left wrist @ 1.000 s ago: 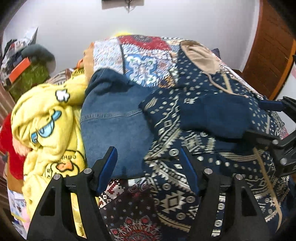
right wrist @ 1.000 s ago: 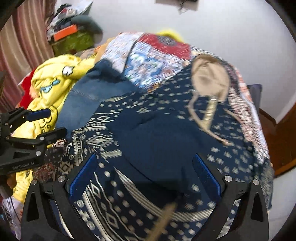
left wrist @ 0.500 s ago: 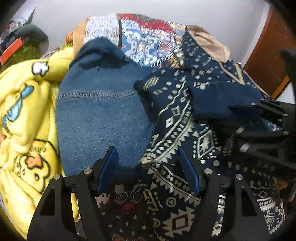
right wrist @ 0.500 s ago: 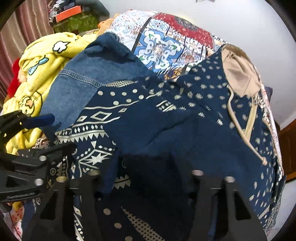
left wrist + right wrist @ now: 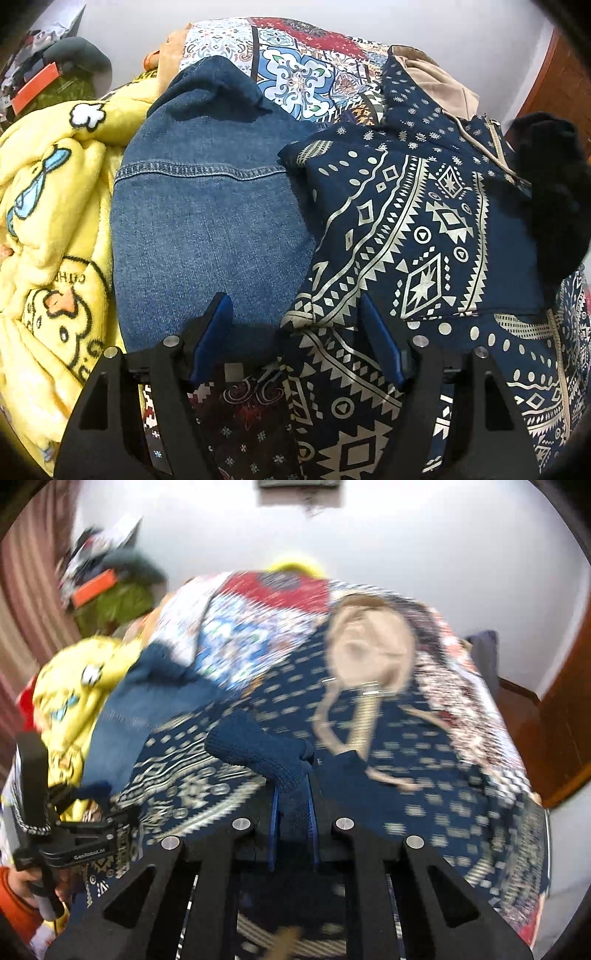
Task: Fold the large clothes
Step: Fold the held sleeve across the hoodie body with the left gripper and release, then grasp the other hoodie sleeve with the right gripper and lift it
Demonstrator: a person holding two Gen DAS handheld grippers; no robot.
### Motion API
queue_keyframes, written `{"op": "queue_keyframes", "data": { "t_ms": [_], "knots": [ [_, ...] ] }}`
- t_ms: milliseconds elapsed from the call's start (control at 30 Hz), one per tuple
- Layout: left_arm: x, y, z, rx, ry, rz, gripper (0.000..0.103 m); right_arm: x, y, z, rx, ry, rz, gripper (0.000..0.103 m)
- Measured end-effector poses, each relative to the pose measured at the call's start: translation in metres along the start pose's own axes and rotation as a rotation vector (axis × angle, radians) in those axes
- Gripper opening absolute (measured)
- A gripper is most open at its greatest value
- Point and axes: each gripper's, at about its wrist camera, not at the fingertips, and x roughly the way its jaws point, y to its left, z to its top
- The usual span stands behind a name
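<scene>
Right wrist view has the right hand-held gripper (image 5: 293, 805) clamped tight on the knit cuff (image 5: 266, 753) of the navy patterned hoodie (image 5: 424, 775), the cuff poking out toward 11 o'clock from the pinched pads. The frame is pretty smeared, so it looks mid-swing. The hoodie itself lies spread on the bed over a patchwork quilt (image 5: 266, 627), its hood up at 1 o'clock and its long axis running roughly 12 to 6.

From the left wrist view, the left hand-held gripper (image 5: 295, 339) hangs with jaws apart and widening slightly, nothing pinched, tilted steeply down right over the edge where the folded sleeve panel (image 5: 406, 240) meets the denim jacket (image 5: 207, 221) at 10 o'clock. A yellow cartoon blanket (image 5: 48, 229) sits off at 9.

My guess: the right hand is the one doing the work, carrying the sleeve across the body, and the left is nearer the hem.
</scene>
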Motion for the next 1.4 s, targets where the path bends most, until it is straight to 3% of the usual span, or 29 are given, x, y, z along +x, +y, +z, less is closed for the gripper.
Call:
{"op": "queue_keyframes", "data": {
  "t_ms": [200,367,600,767,967,1067,1167,1233,1300,1400],
  "knots": [
    [0.002,-0.001,0.001,-0.025,0.018,0.021,0.071,-0.024,-0.068,-0.013,0.162,-0.003,-0.02,0.012],
    [0.004,-0.006,0.003,-0.021,0.038,0.06,0.072,-0.024,-0.112,-0.043,0.267,0.059,-0.014,0.012],
    [0.005,-0.013,0.005,0.0,0.053,0.116,0.073,-0.007,-0.136,-0.083,0.306,0.165,0.002,0.012],
    [0.006,-0.018,0.006,0.014,0.061,0.161,0.077,-0.011,-0.151,-0.102,0.3,0.177,-0.089,0.012],
    [0.0,-0.027,0.012,0.063,0.07,0.213,0.076,-0.027,-0.166,-0.114,0.302,0.207,-0.055,0.014],
    [-0.012,-0.04,0.017,0.127,0.058,0.238,0.076,-0.046,-0.176,-0.113,0.3,0.181,-0.069,0.021],
    [-0.034,-0.057,0.024,0.176,0.009,0.237,0.076,-0.07,-0.188,-0.108,0.306,0.124,-0.077,0.038],
    [-0.051,-0.07,0.03,0.197,-0.03,0.215,0.076,-0.089,-0.199,-0.105,0.322,0.076,-0.088,0.057],
    [-0.069,-0.086,0.037,0.214,-0.075,0.179,0.076,-0.102,-0.21,-0.103,0.342,0.042,-0.091,0.065],
    [-0.086,-0.109,0.046,0.22,-0.118,0.117,0.076,-0.113,-0.223,-0.102,0.382,0.016,-0.091,0.067]
  ]
}}
